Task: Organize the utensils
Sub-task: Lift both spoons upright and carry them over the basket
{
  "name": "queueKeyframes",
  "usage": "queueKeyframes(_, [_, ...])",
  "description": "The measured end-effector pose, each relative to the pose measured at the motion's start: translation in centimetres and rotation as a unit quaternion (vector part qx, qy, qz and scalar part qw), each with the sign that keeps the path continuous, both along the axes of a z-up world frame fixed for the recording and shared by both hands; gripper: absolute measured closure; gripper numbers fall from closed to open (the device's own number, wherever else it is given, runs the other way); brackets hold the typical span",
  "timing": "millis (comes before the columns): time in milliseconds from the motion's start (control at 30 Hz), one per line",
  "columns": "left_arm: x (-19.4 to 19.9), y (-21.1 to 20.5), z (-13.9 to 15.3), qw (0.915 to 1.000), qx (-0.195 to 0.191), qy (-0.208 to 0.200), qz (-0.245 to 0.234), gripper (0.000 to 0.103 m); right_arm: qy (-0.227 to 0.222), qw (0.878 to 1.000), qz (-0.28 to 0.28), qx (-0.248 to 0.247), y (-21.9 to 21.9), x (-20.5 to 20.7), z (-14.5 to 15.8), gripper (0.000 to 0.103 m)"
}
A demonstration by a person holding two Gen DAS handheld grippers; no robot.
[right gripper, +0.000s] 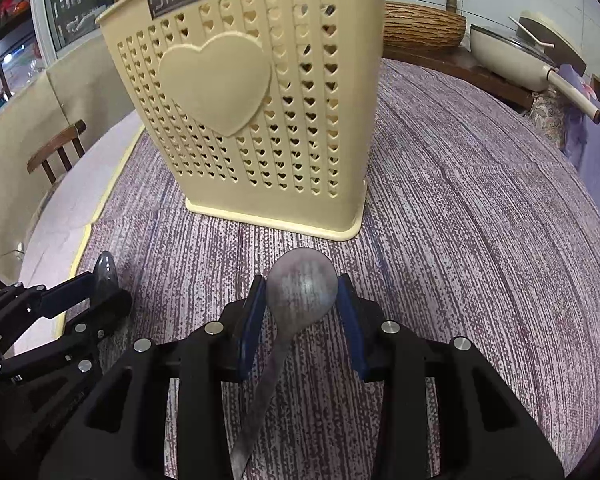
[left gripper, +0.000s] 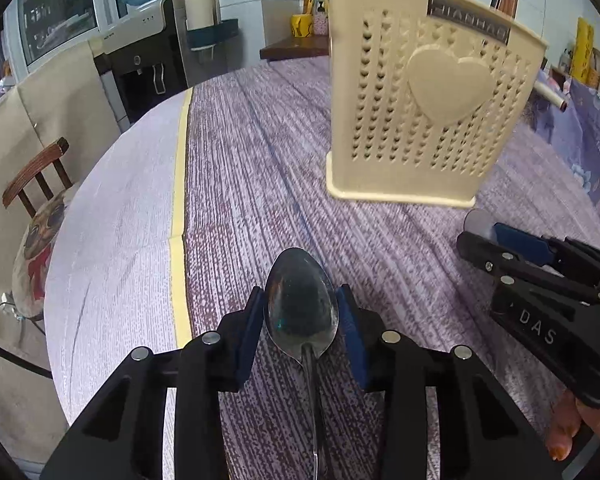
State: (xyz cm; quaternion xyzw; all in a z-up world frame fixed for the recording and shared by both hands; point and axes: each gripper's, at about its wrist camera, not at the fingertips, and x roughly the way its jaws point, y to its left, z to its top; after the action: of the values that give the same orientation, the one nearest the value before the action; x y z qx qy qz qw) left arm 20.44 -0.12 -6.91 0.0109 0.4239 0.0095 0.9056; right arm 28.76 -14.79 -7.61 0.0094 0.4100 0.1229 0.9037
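A cream perforated utensil holder [left gripper: 420, 112] [right gripper: 240, 100] with a raised heart stands upright on the purple-striped tablecloth. My left gripper [left gripper: 300, 292] is shut on a shiny metal spoon [left gripper: 302, 320]; its blue pads press both sides of the bowl and the handle runs back under the gripper. My right gripper [right gripper: 302, 284] is shut the same way on a duller, rounder spoon [right gripper: 300, 292] just in front of the holder's base. Each view shows the other gripper too: the right gripper [left gripper: 480, 236] at the right, the left gripper [right gripper: 104, 284] at the left.
A yellow tape line [left gripper: 178, 216] runs down the table's left part. A wooden chair [left gripper: 32, 176] stands off the left edge, with a water dispenser [left gripper: 140, 60] behind. A white pan [right gripper: 508, 56] and a woven bowl [right gripper: 420, 28] sit at the far right.
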Motion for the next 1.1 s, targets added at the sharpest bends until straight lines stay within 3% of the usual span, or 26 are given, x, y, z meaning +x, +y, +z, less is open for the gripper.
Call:
queueKeyframes(300, [-0.3,0.4,4.0,0.9965,-0.047,-0.068,-0.014,0.065,-0.083,0.996,0.003,0.036,-1.8,-3.0,5.0,0.065])
queueKeyframes(500, [-0.9,0.0,6.1,0.993,-0.057,-0.099,-0.032,0.065,-0.124,0.992,0.012,0.038,-2.6,-5.1,7.9,0.066])
queueKeyframes(867, [-1.3,0.3,6.7,0.9899,-0.071,-0.119,-0.031,0.066,-0.147,0.989,0.019,0.027,-2.5,-6.3,8.8,0.066])
queueKeyframes(1100, [-1.7,0.7,8.5,0.9861,-0.085,-0.138,-0.037,0.066,-0.161,0.986,0.026,0.038,-2.9,-6.8,10.3,0.066])
